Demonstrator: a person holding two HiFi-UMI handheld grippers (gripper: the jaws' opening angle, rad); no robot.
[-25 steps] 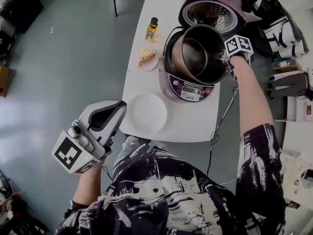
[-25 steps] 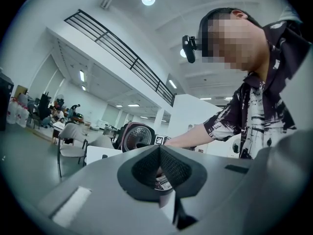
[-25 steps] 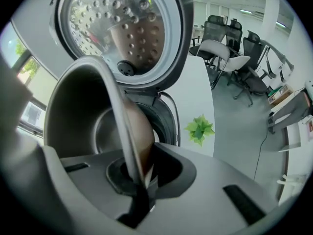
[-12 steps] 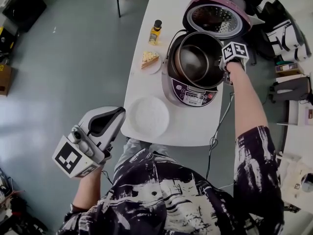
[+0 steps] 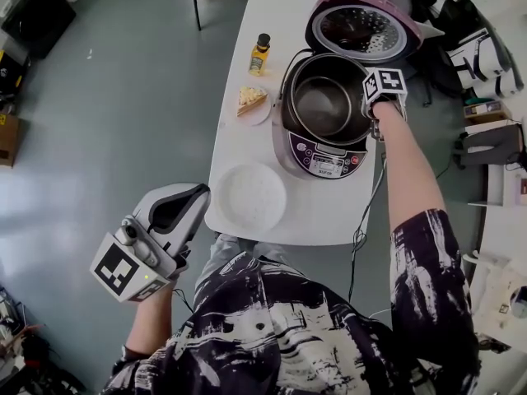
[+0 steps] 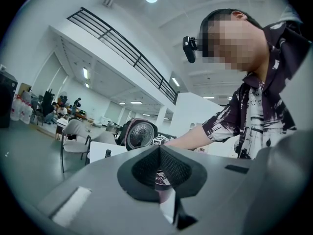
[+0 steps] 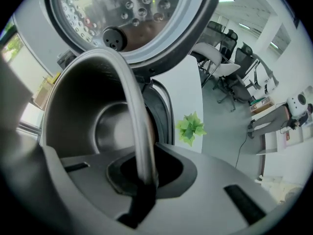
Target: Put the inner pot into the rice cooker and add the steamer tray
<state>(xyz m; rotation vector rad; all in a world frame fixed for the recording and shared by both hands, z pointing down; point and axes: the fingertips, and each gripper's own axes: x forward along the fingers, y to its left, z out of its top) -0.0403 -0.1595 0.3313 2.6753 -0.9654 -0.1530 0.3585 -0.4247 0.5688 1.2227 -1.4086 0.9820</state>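
The dark metal inner pot (image 5: 321,105) sits low inside the rice cooker (image 5: 323,159), whose lid (image 5: 362,23) stands open behind it. My right gripper (image 5: 377,107) points steeply down at the pot's right side. It is shut on the pot's rim (image 7: 134,111), which runs up from between the pads of the right gripper (image 7: 144,177). A white round steamer tray (image 5: 251,196) lies on the table in front of the cooker. My left gripper (image 5: 188,197) hangs off the table's near left corner, shut and empty; in the left gripper view the left gripper (image 6: 160,180) faces the cooker's lid (image 6: 139,133).
On the white table (image 5: 329,225), left of the cooker, stand a small yellow bottle (image 5: 259,53) and a saucer with a cake slice (image 5: 249,99). The cooker's cable hangs off the table's right edge. A green leafy thing (image 7: 190,127) lies beside the cooker. Chairs and boxes stand to the right.
The inner pot, tilted above the cooker a second ago, has sunk down into it and levelled out. My right gripper came down with it. The left gripper has hardly moved.
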